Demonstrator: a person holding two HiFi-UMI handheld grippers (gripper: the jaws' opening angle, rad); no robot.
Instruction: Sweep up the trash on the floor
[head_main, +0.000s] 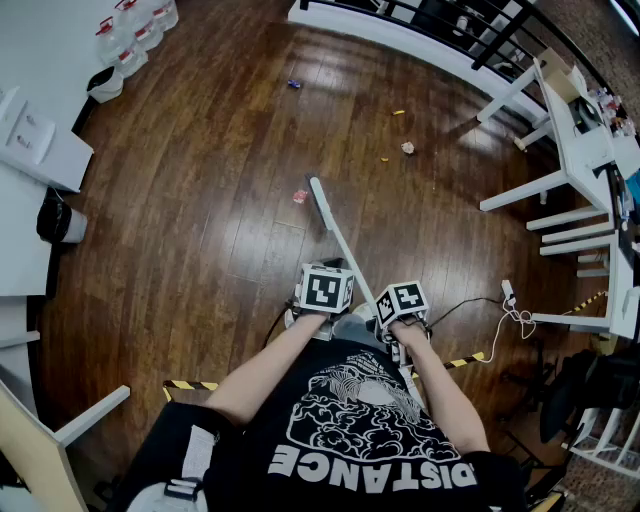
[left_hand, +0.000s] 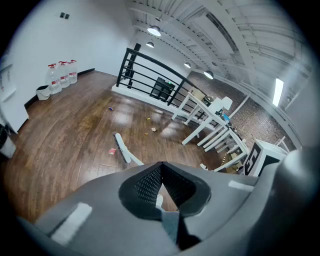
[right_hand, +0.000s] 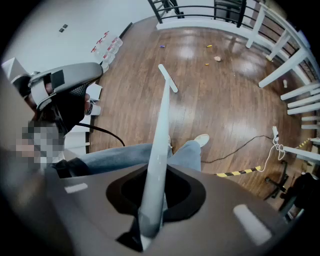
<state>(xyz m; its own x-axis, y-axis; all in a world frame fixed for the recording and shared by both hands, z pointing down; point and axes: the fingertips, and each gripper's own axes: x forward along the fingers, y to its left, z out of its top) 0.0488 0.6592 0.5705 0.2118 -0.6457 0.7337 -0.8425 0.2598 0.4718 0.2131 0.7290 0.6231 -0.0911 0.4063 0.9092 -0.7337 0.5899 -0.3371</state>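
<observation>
White broom (head_main: 336, 232) clamped between closed jaws of left gripper (left_hand: 159, 199) and right gripper (right_hand: 151, 200); sweeping in hand; next, probably gathering pink scrap (head_main: 299, 197) just left.

White broom (head_main: 335, 235) slants down, head beside a pink scrap (head_main: 299, 197) (crumpled paper (head_main: 407, 148) beyond)

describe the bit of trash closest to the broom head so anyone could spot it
Start on the wood floor and follow the white broom out to its head. Just left of the head lies a small reddish scrap. It is the only red piece and the nearest to the broom; the blue scrap, yellow bits and crumpled white ball lie farther out.
</observation>
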